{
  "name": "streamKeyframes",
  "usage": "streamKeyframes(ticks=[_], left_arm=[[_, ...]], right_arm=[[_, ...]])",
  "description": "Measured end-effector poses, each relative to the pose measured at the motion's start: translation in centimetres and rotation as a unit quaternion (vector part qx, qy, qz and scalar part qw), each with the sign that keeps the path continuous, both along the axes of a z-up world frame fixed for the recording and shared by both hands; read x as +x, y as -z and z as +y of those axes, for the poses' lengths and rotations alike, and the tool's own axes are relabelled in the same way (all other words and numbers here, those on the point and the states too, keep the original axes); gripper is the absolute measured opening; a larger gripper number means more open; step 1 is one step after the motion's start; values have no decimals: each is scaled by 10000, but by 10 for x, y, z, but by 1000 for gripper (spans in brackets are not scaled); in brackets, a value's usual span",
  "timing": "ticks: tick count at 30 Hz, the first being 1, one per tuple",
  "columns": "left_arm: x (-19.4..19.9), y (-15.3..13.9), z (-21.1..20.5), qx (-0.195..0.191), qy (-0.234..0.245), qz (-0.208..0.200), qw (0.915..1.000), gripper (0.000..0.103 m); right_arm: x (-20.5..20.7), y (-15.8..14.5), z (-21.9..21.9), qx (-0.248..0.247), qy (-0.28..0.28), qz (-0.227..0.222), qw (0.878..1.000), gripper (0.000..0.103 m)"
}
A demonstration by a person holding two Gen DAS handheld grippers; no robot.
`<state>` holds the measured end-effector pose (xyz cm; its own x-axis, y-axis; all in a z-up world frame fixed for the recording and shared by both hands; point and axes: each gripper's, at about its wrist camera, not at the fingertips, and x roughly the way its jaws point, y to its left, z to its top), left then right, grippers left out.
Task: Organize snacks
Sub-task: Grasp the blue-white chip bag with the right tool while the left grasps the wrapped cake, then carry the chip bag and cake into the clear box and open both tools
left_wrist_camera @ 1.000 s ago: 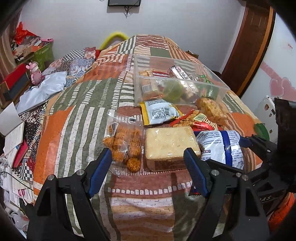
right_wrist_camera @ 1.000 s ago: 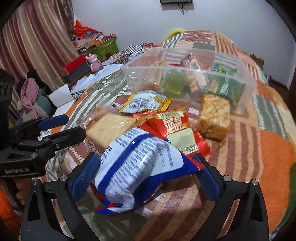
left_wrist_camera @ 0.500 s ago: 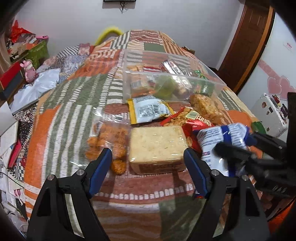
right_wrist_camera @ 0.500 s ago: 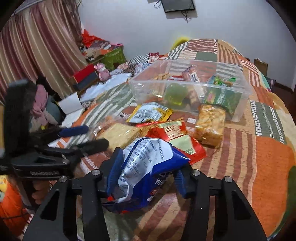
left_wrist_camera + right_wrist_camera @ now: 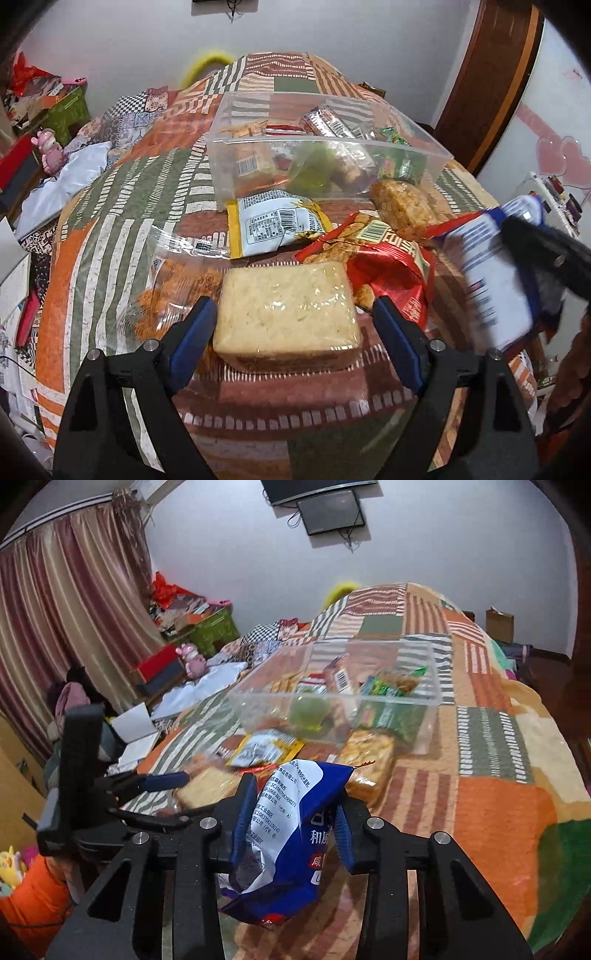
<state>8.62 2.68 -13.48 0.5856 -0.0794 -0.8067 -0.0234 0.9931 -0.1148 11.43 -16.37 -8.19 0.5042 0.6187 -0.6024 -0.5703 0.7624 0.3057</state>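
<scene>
Patchwork bedspread (image 5: 491, 812) under us; our right gripper (image 5: 291, 823) is clamped on the blue-and-white snack bag (image 5: 291, 812), lifted and bound, we judge, for the clear bin (image 5: 424, 720) ahead. Our left gripper (image 5: 291, 332) is opening, its jaws straddling the wrapped cake slab (image 5: 288, 314) without pressing it, next to be gripped

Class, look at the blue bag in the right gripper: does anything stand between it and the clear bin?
Nothing blocks an approach from above. The right gripper holds the blue bag off the blanket; the clear bin is open-topped. Loose packets, such as the yellow one, lie low between them.
</scene>
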Motion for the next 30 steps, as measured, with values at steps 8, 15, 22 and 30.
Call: streamKeyframes(ticks=[8,15,22,30], left_arm=[[7,6,-1,279,8,-125,9995,77],[0,-11,5,189,-66,-317,9993,76],[4,-52,8,249,-79,-818,9963,76],[31,-79,15,148,-142,-1123,9935,76]], right_arm=[[9,-6,-12,95,168,-51,9998,35],[19,-14,-17,125,239,-128,9996,35],[34,-28,-19,156,329,-294,9989,35],[60,-44,-14,133,437,-529,9976,35]])
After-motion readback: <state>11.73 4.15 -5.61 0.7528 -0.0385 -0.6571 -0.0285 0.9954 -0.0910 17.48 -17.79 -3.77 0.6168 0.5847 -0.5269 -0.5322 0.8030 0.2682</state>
